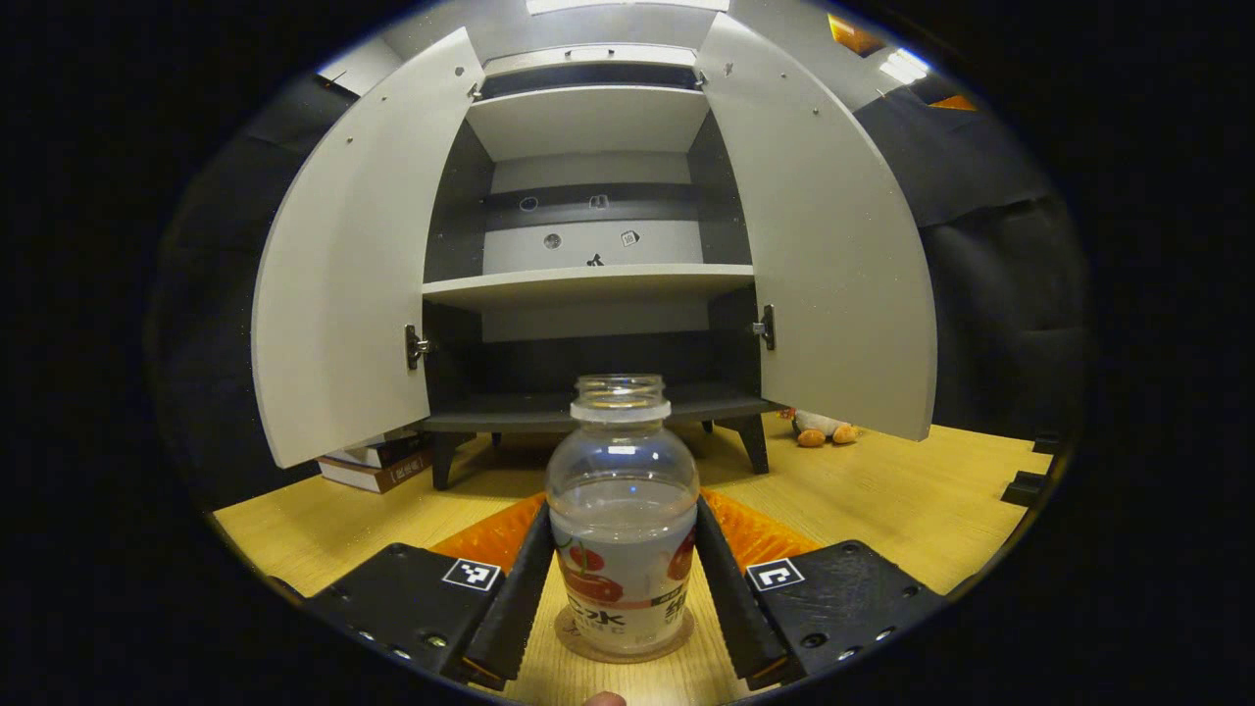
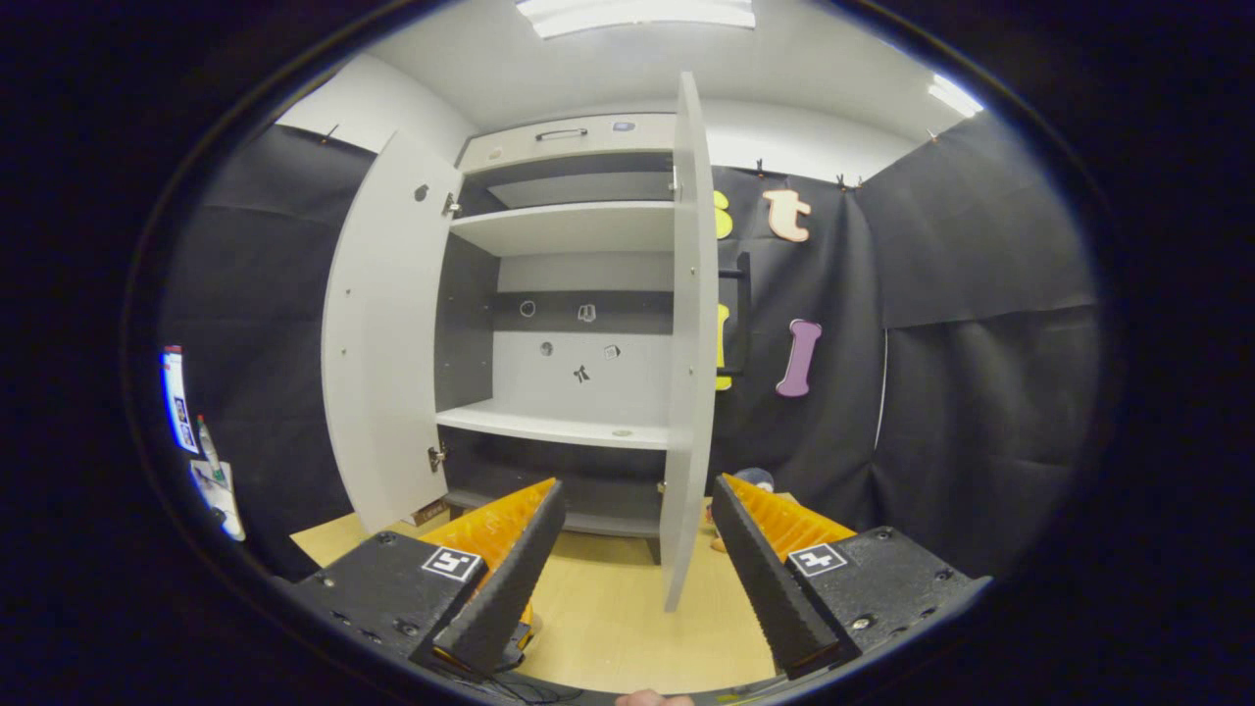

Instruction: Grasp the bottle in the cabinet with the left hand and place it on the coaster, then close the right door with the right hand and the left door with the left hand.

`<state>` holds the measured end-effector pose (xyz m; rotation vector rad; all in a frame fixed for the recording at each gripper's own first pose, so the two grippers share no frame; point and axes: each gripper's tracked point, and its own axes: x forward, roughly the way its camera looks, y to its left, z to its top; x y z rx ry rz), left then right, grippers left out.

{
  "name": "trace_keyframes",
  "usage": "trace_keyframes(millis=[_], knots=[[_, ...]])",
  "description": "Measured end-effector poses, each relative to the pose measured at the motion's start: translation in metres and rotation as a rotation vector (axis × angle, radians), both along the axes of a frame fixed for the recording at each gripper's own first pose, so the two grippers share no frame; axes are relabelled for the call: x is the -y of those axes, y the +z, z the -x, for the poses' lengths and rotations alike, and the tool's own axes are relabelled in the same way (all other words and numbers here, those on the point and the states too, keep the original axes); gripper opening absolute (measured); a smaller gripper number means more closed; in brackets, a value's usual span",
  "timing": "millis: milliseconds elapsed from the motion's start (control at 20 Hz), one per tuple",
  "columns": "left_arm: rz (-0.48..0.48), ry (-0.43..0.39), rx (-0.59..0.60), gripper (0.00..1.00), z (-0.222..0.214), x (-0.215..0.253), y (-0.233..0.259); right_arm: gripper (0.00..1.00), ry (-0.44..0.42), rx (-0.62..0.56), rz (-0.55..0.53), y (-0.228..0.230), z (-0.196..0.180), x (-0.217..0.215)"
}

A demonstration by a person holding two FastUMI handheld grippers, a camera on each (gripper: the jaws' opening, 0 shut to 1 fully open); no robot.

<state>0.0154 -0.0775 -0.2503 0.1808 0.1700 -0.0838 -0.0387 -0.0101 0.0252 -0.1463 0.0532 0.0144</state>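
We see the bottle (image 1: 622,510), clear, uncapped, with a fruit label, standing upright on the round coaster (image 1: 624,647) on the bench. Behind it the cabinet (image 1: 593,284) stands with the left door (image 1: 348,265) and right door (image 1: 833,245) wide open.

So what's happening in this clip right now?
A person is working with a handheld gripper in each hand at an open cabinet. The left gripper is shut on a capless bottle that stands on the coaster on the wooden table. The right gripper is open, holds nothing and faces the edge of the right door. The left door and the right one are both wide open, so closing them remains.
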Motion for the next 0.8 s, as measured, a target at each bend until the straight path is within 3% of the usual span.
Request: trace_keyframes(millis=[200,350,600,800], knots=[[0.024,0.038,-0.009,0.76,0.003,-0.006,-0.005,0.99,0.002,-0.001,0.001,0.000,0.001,0.001],[0.055,0.063,-0.100,0.79,0.010,-0.012,-0.025,0.99,0.012,-0.002,-0.005,-0.001,-0.001,-0.002],[0.048,0.072,-0.053,0.95,0.007,-0.021,-0.003,0.99,0.018,-0.018,-0.021,-0.009,0.000,0.001],[0.055,0.069,-0.002,0.95,0.007,-0.021,0.023,0.99,0.009,-0.025,-0.045,-0.012,-0.002,0.007]])
